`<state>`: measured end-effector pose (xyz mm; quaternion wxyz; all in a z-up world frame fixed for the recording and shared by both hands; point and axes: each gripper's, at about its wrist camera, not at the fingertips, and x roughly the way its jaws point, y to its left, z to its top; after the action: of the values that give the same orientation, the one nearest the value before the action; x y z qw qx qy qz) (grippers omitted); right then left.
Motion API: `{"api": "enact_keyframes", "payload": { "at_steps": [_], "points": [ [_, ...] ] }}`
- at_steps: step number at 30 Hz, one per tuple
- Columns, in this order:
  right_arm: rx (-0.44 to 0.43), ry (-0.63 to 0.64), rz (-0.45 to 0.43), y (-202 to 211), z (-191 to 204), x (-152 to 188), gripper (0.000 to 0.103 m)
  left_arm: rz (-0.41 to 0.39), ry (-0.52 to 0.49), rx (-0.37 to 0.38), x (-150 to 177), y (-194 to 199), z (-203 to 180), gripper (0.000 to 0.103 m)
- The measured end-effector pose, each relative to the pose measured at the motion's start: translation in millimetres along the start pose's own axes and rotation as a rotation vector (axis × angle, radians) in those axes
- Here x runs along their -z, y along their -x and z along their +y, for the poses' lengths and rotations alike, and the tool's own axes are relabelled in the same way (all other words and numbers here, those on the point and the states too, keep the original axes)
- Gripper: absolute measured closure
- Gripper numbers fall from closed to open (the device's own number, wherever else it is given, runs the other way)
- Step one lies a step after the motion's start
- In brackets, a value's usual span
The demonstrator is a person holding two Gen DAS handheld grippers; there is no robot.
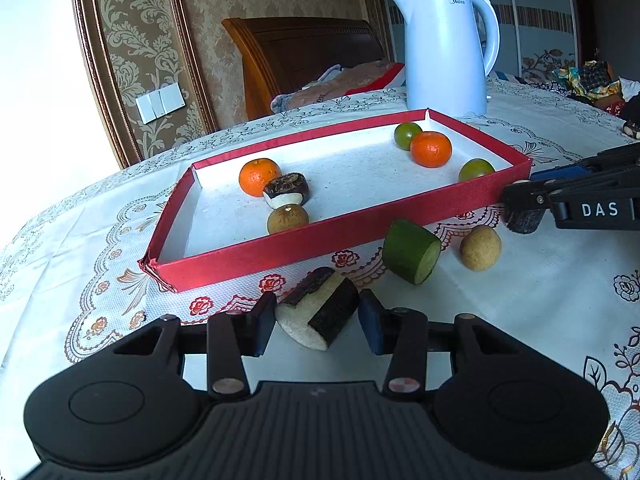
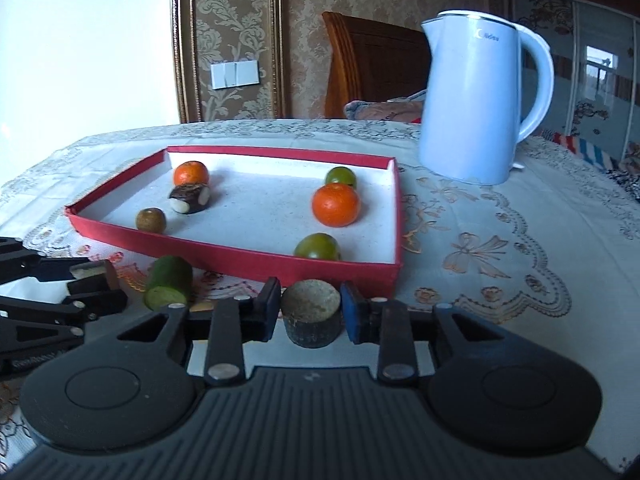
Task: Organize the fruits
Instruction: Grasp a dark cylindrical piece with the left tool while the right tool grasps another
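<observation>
My left gripper (image 1: 318, 326) is shut on a dark-skinned cane piece (image 1: 320, 312) with white cut faces, just in front of the red tray (image 1: 320, 240). My right gripper (image 2: 311, 312) is shut on a short dark cylinder (image 2: 312, 312) with a tan cut top, at the tray's near right corner (image 2: 394, 276). Inside the tray lie two orange mandarins (image 2: 336, 205), two green ones (image 2: 318, 246), a dark cane piece (image 2: 190, 199) and a small brown fruit (image 2: 151, 220). A green cut piece (image 1: 412, 252) and a tan round fruit (image 1: 480, 248) rest on the cloth between the grippers.
A pale blue electric kettle (image 2: 476, 100) stands behind the tray's far right corner. The table carries a white lace cloth (image 2: 500, 240) with bare room to the right of the tray. A wooden headboard (image 1: 304, 52) and bedding lie beyond the table's far edge.
</observation>
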<state>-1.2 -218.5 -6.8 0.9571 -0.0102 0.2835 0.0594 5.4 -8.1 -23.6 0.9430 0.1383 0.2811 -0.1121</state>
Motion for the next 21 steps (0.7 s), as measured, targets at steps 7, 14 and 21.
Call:
{"api": "enact_keyframes", "payload": {
  "at_steps": [7, 14, 21],
  "points": [
    [0.002, 0.008, -0.006, 7, -10, 5, 0.048, 0.0, 0.0, 0.0, 0, 0, 0, 0.059],
    [0.009, 0.018, 0.014, -1, -8, 4, 0.049, -0.017, -0.014, 0.003, 0, 2, -3, 0.059],
    [-0.015, -0.015, 0.059, -11, -12, 4, 0.068, -0.01, -0.019, 0.011, 0, 0, -4, 0.059]
  ]
}}
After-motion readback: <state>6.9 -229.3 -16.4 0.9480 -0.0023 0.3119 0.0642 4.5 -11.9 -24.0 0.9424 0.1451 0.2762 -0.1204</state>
